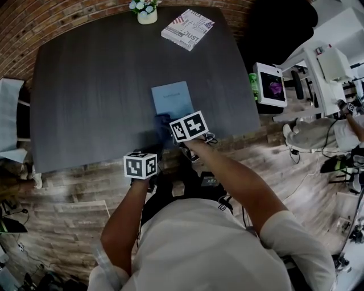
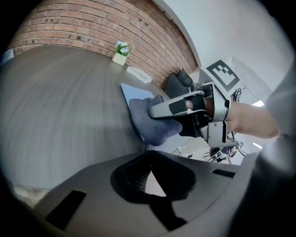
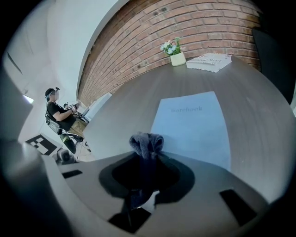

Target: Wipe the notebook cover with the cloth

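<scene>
A light-blue notebook (image 1: 172, 99) lies flat on the dark table (image 1: 85, 96), near its front edge. My right gripper (image 3: 146, 150) is shut on a bunched dark-blue cloth (image 3: 146, 142), which hangs at the notebook's (image 3: 194, 122) near left corner. In the left gripper view the cloth (image 2: 150, 122) droops over that corner of the notebook (image 2: 134, 92), under the right gripper's fingers (image 2: 164, 108). My left gripper (image 2: 149, 167) is off the table's front edge, left of the right one. Its jaws meet at the tips with nothing between them.
A small white pot of flowers (image 1: 147, 11) and a printed magazine (image 1: 187, 28) sit at the table's far edge. A white chair (image 1: 8, 119) stands at the left. To the right are a white box (image 1: 270, 85) and a seated person (image 1: 318, 133).
</scene>
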A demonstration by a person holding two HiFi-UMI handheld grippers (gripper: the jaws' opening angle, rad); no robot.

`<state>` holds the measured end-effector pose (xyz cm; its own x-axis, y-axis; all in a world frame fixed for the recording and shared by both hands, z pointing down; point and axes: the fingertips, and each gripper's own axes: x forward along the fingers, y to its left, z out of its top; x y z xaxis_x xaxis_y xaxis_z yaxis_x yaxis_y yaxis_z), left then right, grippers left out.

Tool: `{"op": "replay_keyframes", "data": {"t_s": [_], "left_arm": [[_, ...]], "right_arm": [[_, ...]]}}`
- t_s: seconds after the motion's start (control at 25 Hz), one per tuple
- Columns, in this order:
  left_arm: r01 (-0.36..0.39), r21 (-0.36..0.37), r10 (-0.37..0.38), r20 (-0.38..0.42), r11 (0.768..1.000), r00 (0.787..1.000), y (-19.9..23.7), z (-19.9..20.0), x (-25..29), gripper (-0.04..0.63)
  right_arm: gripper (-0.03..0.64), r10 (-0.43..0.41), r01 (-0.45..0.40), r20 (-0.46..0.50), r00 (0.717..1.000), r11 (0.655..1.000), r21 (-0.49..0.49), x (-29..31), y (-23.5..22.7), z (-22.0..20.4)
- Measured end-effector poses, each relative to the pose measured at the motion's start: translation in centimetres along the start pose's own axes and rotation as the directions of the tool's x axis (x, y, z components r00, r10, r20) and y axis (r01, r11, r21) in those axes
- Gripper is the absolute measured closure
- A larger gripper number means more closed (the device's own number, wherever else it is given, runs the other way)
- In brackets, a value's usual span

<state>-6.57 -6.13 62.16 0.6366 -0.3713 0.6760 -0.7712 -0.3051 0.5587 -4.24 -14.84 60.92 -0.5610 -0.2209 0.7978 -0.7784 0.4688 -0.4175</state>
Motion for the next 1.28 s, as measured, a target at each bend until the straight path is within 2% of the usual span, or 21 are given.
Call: {"op": "replay_keyframes", "data": {"t_s": [0.12, 0.32, 0.72, 1.28], "left_arm": [[-0.005, -0.014, 0.004, -0.037, 1.000, 0.999, 0.3, -0.4, 0.6, 0.586], [-0.032, -0.030, 0.030, -0.052, 0.999, 0.998, 0.8, -0.5, 1.0, 0.586], [-0.030, -0.067, 0.029, -0.023, 0.997, 0.999, 0.9, 0.0, 1.5, 0.586], [-0.055, -0.055, 0.054, -0.016, 0.997, 0.998, 0.7, -0.1, 1.6, 0.586]], "right_arm": [[0.526, 0.000, 0.000, -0.004, 1.000, 1.000, -0.004, 0.0, -0.2, -0.1], [0.526, -0.009, 0.009, -0.016, 1.000, 0.998, -0.056, -0.4, -0.8, -0.2], [0.526, -0.036, 0.035, -0.018, 0.999, 0.998, -0.058, -2.0, -3.7, -0.8], [0.525, -0.096, 0.096, -0.008, 0.995, 0.994, -0.050, -4.2, -6.9, -1.7]]}}
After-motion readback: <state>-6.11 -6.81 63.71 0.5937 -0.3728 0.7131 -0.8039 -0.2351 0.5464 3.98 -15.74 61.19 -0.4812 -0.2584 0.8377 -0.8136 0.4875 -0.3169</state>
